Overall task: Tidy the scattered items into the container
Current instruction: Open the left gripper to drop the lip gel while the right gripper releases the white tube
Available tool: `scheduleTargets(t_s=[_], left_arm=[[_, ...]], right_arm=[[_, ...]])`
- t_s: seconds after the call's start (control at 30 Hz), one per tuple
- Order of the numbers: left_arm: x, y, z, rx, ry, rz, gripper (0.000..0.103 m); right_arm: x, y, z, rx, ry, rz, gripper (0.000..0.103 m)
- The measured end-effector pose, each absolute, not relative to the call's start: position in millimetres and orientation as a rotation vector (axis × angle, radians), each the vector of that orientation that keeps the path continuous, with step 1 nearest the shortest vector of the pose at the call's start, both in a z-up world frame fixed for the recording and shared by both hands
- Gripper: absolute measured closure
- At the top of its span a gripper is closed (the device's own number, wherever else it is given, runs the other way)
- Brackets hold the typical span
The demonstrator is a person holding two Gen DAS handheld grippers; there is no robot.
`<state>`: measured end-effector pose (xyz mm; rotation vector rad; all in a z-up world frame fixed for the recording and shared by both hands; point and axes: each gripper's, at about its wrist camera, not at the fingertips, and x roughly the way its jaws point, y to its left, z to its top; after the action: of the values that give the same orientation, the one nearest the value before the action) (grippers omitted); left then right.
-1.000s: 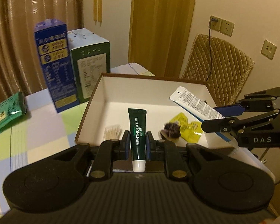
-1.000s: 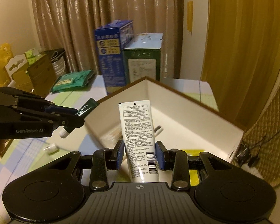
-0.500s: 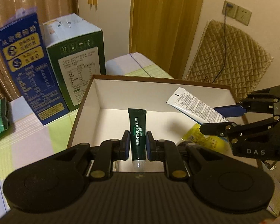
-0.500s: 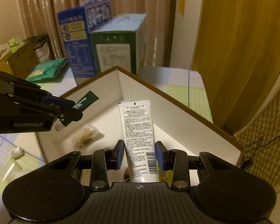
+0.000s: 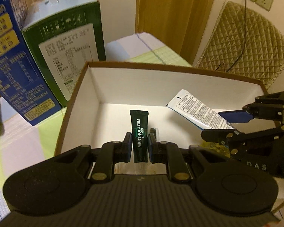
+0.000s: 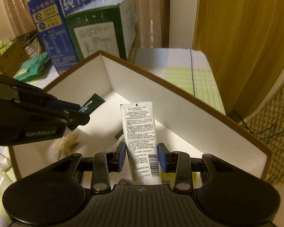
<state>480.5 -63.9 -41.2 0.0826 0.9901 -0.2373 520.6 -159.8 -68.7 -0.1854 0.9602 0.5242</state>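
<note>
— Curtained room, dim and yellow; checked tablecloth (image 6: 181, 71) under an open box (image 5: 161, 70), with a blue carton (image 5: 11, 60) and a green carton (image 5: 66, 43) standing just beside its far-left corner.

— And the grippers?

— Left gripper (image 5: 140, 147) clamped narrow on the lip gel (image 5: 139, 132), crimped end forward, hanging over the box floor. Right gripper (image 6: 142, 157) clamped on the white tube (image 6: 141, 138), likewise over the box interior, inside its walls.

— Touching the floor yet?

— Hard to tell; both tubes look raised above it, angled down and in.

— Anything already inside?

— Yellowish packets (image 6: 70, 143) low on the floor under the left gripper, something yellow below the right one, and a small dark comb-like piece (image 6: 119, 134) near the white tube. Too blurred to name further.

— Step in hand, then?

— Probably the drop-off: both items carried in, not yet let go.

— Next move?

— Likely lowering a little, then spreading each jaw pair so the tubes fall flat on bare floor. Best kept apart from each other, and pulled straight back over the near wall afterwards.

— Anything left outside?

— Small white item (image 6: 4, 162) by the box's left edge, and a green packet (image 6: 34, 66) further off.
</note>
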Motion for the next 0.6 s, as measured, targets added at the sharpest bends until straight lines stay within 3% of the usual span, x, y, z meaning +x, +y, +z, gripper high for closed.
scheduleTargets(t_s=[0.6], left_arm=[[511.5, -63.4, -82.1, 0.114, 1.085, -0.2, 0.09]], right_arm=[[546.0, -148.9, -103.2, -0.216, 1.014, 0.51, 0.07]])
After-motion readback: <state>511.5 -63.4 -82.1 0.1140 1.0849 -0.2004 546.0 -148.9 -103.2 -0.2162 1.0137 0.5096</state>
